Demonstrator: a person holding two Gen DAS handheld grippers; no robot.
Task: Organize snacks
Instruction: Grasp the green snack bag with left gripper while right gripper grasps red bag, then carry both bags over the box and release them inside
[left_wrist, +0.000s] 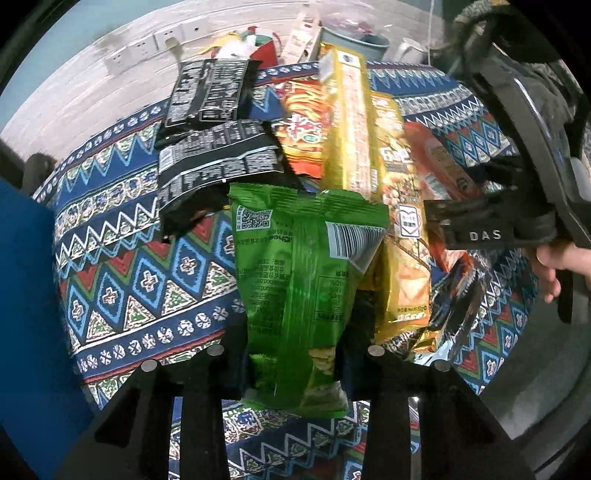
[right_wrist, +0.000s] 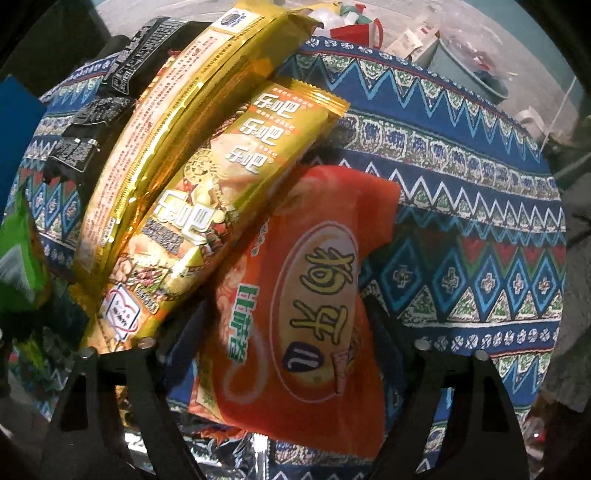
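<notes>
My left gripper (left_wrist: 295, 354) is shut on a green snack bag (left_wrist: 299, 280) and holds it just above the patterned tablecloth (left_wrist: 122, 280). My right gripper (right_wrist: 284, 343) is shut on an orange snack bag (right_wrist: 306, 295); the right gripper also shows in the left wrist view (left_wrist: 476, 229) at the right. Two gold snack packs (right_wrist: 207, 184) lie left of the orange bag, also seen in the left wrist view (left_wrist: 369, 155). Two black snack bags (left_wrist: 210, 136) lie farther back on the left. An orange-red chip bag (left_wrist: 303, 129) lies behind the gold packs.
A grey bucket (left_wrist: 354, 40) and a red container (left_wrist: 266, 51) with more packets stand at the table's far edge by the white wall. A blue panel (left_wrist: 26, 295) is at the left. The tablecloth stretches right of the orange bag (right_wrist: 461, 221).
</notes>
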